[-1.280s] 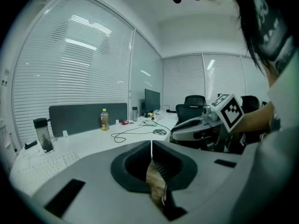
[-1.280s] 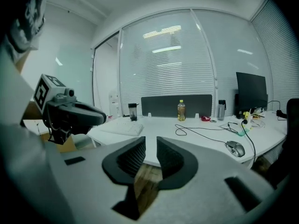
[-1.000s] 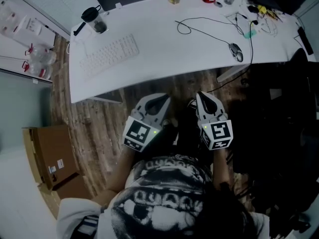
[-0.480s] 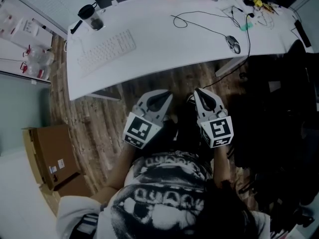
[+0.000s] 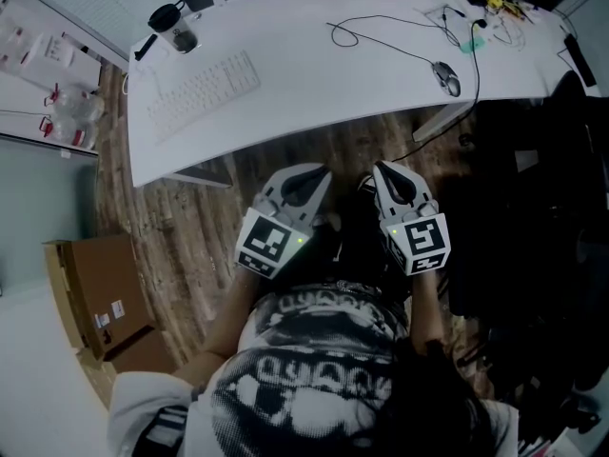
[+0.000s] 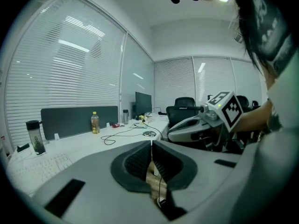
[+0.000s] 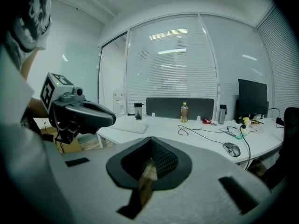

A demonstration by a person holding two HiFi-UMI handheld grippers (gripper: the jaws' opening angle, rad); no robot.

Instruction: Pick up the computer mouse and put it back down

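The grey computer mouse (image 5: pixel 445 77) lies on the right part of the white desk (image 5: pixel 285 112), its black cable looping back across the top. It also shows small in the left gripper view as the mouse (image 6: pixel 149 134) and in the right gripper view as the mouse (image 7: pixel 232 149). Both grippers hang close to the person's body over the wooden floor, short of the desk's front edge. My left gripper (image 5: pixel 316 172) is shut with nothing between its jaws (image 6: pixel 151 146). My right gripper (image 5: pixel 383 169) is also shut and holds nothing (image 7: pixel 149 141). Each points toward the desk.
A white keyboard (image 5: pixel 202 93) and a dark tumbler (image 5: pixel 176 36) sit on the desk's left. Cables and small items crowd the far right corner (image 5: pixel 485 17). A black office chair (image 5: pixel 533 208) stands at the right, and a cardboard box (image 5: pixel 95 298) is on the floor at the left.
The head view has tipped slightly, so the desk sits a little higher in the frame. Both grippers stay in place and shut.
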